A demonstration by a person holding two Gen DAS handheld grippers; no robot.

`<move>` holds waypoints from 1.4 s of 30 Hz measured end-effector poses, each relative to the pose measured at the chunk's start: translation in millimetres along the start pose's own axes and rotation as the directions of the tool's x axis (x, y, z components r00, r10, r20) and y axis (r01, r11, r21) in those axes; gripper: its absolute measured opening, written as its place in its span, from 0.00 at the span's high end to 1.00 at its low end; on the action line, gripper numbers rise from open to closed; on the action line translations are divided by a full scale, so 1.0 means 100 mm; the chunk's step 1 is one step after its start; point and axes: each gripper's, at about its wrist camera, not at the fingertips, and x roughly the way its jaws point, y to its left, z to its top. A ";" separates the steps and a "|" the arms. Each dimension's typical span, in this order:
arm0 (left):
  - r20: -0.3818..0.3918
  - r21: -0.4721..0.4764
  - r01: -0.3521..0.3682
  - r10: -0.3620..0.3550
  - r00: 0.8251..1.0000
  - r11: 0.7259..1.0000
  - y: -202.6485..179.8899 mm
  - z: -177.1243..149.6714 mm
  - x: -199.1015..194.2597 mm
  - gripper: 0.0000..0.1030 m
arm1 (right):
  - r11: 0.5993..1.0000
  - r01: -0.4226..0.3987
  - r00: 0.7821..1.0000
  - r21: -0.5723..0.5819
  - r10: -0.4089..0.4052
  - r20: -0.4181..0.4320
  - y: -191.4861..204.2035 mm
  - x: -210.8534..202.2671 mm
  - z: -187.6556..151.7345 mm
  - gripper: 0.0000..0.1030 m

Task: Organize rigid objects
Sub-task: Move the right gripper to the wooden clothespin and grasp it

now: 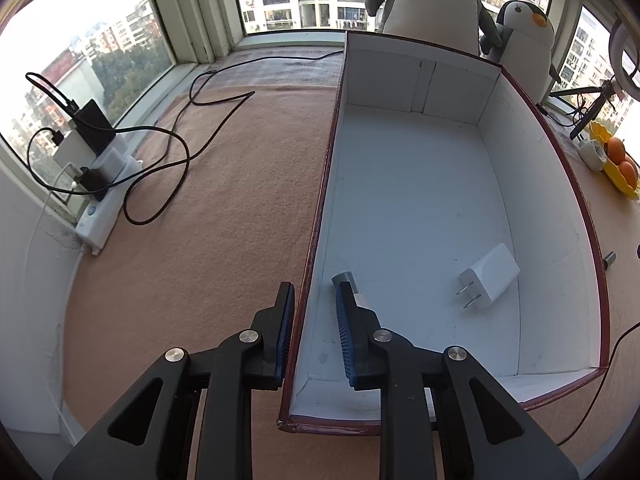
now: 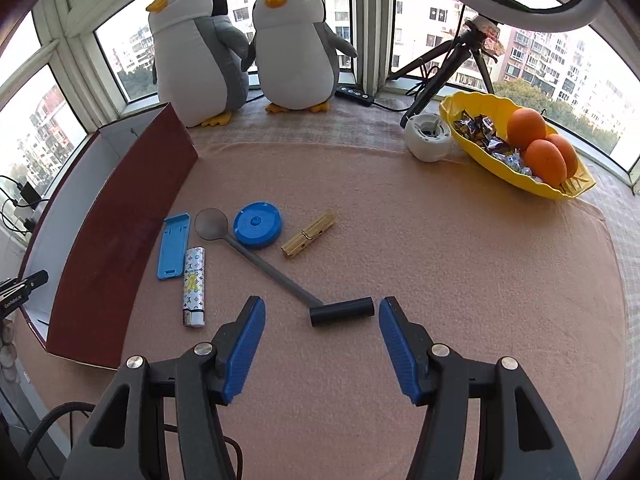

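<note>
The left gripper (image 1: 315, 294) straddles the box (image 1: 320, 216) wall, fingers parted, possibly touching it; a white charger (image 1: 489, 281) lies inside. Right of the box, the right gripper (image 2: 322, 307) hovers spread wide around the black cylinder (image 2: 342, 311).

Home: plush penguins (image 2: 248, 48), fruit bowl (image 2: 472, 148)

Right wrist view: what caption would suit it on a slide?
Open right tool hovering by a black cylinder, with lighter, blue lid and clothespin awaiting sorting.
</note>
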 end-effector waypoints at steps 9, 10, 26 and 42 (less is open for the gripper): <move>-0.004 0.002 -0.007 0.007 1.000 1.000 0.01 0.02 0.02 0.81 | 0.998 0.013 0.999 0.056 -0.011 -0.036 -0.36 0.23 0.10 0.46; -0.007 0.002 -0.007 0.007 1.000 1.000 0.01 0.03 0.03 0.81 | 0.998 0.016 0.999 0.055 -0.014 -0.040 -0.38 0.26 0.11 0.46; -0.020 -0.011 -0.012 0.012 1.000 1.000 0.03 0.02 0.05 0.81 | 0.978 -0.044 0.973 0.206 0.088 -0.215 -0.21 1.04 0.58 0.46; -0.011 -0.022 0.001 -0.001 1.000 1.000 0.03 0.01 0.05 0.81 | 0.996 0.073 0.954 0.048 -0.056 -0.295 0.04 1.34 0.71 0.88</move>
